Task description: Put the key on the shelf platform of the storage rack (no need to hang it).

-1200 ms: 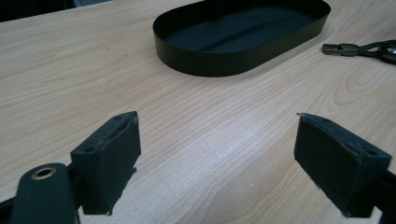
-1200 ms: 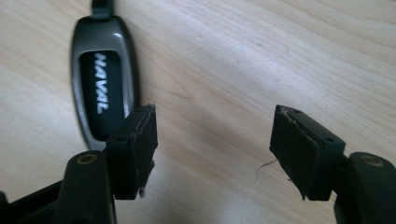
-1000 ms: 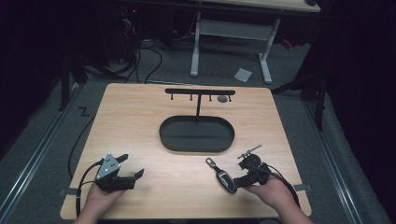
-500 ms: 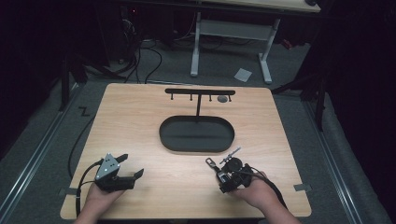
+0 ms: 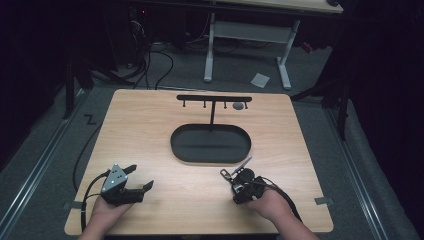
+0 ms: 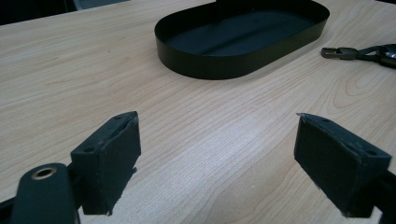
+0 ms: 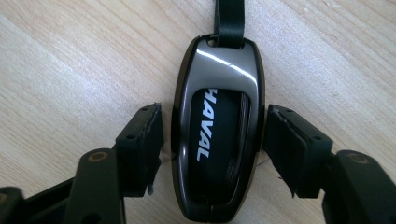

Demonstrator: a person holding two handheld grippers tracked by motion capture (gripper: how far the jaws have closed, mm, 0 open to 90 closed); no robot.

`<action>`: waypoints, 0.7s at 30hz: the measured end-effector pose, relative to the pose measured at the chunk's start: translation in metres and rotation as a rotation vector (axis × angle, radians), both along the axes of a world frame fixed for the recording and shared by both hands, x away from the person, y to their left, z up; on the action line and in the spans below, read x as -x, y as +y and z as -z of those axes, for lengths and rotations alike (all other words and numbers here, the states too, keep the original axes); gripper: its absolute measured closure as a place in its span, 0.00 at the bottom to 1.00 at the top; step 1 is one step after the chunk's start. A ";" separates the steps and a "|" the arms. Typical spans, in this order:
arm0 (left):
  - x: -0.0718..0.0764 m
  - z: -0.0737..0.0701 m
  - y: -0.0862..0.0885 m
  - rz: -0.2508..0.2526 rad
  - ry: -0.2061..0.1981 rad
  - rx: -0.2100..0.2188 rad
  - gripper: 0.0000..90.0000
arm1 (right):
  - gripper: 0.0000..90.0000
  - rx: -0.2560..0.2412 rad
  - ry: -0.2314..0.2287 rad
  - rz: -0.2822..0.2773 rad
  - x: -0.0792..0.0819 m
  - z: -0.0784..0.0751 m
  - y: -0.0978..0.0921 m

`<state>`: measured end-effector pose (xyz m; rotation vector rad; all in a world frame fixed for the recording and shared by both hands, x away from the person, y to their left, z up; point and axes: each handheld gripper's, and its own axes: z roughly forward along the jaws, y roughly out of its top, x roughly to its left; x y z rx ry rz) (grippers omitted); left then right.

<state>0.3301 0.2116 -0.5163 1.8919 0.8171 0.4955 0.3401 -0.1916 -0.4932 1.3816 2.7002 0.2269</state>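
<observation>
The right tongs [image 7: 212, 154] have slid in from about four o'clock and now straddle the glossy black car key fob [image 7: 217, 126] lying flat on the pale wooden worktop [image 5: 150, 130], jaws spread and not yet pinching, so a grasp looks imminent, while the left tongs [image 6: 229, 163] rest agape at seven o'clock.

One wooden surface [image 5: 150, 130] filled mid-frame, carrying one black oval tray [image 5: 210, 145] at centre, one T-shaped hook rack [image 5: 214, 98] above it, and one key fob [image 7: 217, 126] at lower right. Two tongs appeared: one lower left [image 5: 142, 180], one lower right [image 5: 240, 192].
</observation>
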 end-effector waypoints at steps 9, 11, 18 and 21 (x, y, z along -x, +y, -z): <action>0.000 0.000 0.000 0.000 0.000 -0.002 0.17 | 0.54 0.015 0.028 0.009 -0.002 -0.002 0.003; 0.000 0.000 0.000 0.001 0.000 -0.004 0.17 | 0.54 0.017 0.032 -0.004 -0.003 -0.002 0.004; 0.000 0.000 -0.001 0.000 0.003 -0.003 0.17 | 0.55 0.020 0.005 -0.006 -0.005 -0.010 0.004; 0.000 0.001 -0.001 0.003 0.004 -0.004 0.17 | 0.55 0.002 -0.027 0.006 -0.008 -0.026 0.001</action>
